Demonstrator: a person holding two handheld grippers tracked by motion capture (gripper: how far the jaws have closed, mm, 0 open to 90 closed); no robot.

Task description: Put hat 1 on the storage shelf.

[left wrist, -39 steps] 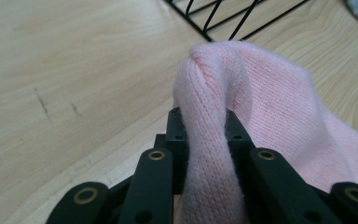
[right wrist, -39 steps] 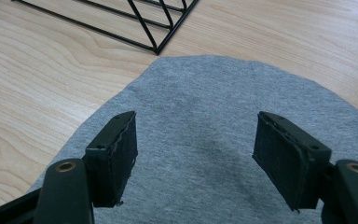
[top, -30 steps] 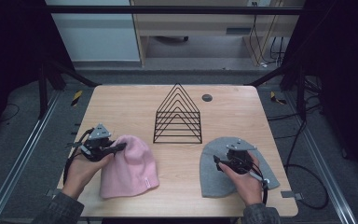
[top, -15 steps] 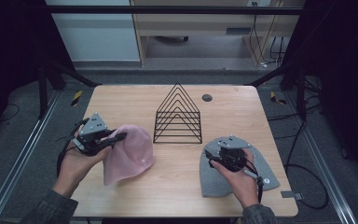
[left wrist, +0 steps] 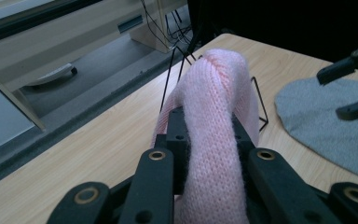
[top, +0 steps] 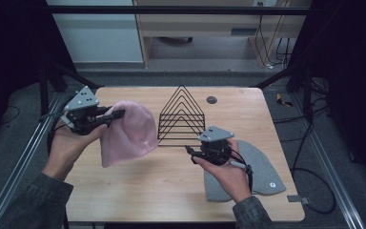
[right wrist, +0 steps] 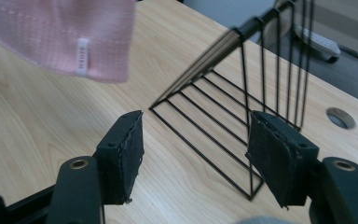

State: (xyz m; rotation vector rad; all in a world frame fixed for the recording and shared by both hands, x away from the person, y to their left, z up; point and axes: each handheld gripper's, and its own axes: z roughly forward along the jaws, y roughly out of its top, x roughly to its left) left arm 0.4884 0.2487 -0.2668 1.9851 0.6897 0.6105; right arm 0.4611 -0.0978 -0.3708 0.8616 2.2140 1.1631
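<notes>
Your left gripper [top: 116,114] is clamped on the pink beanie [top: 126,133], a thick fold of knit bunched between the pads; the left gripper view shows the wool [left wrist: 216,126] squeezed tight between the jaws. The hat hangs clear of the table [top: 138,186], at about 9 o'clock from the black wire rack [top: 182,114], its hem tag side dangling toward you.

Your right gripper [top: 190,151] holds nothing. Its jaws have just been closing a little and stand partly open, with bare air between the pads [right wrist: 128,156]; through the gap you see the rack's base wires [right wrist: 242,116]. It sits just beside the rack's 5 o'clock corner, above the table. The grey beanie [top: 257,169] lies flat at 4 o'clock from the rack, partly under your right hand [top: 228,174].

Risks from here, as judgement:
- The pink hat is held by one bunched fold only. A quick swing could let the knit creep out of the pads.
- The loose hem hangs low; dragged across the rack's peak, it may snag a wire and tip or shift the light frame.
- Your right gripper is close to the rack's corner; a careless reach toward the pink hat could knock it.
- The cable [top: 314,183] by the grey hat could catch it.
</notes>
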